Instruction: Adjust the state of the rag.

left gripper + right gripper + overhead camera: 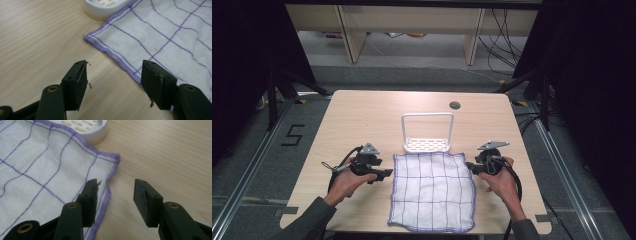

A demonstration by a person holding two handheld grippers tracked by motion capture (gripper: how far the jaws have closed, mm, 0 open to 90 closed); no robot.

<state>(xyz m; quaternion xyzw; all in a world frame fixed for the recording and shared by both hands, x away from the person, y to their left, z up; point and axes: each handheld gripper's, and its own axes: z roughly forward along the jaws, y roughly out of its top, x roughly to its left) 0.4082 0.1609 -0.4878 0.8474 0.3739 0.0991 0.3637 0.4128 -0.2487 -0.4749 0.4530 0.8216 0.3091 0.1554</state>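
Cloth: a white cloth (432,192) with purple lines lies flat in the lower middle of the high view, on the table (362,120).
My left gripper (384,173): at the cloth's left edge. Its jaws stand apart, one over the wood, one over the cloth's edge. It holds nothing.
My right gripper (471,166): at the cloth's right edge. Its jaws stand apart and hold nothing.
Rack: a white rack (427,132) touches the cloth's top edge.

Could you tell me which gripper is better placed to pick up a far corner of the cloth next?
Right, marginally. The right gripper already straddles the cloth hem below its corner; the left gripper has bare table between its open jaws.
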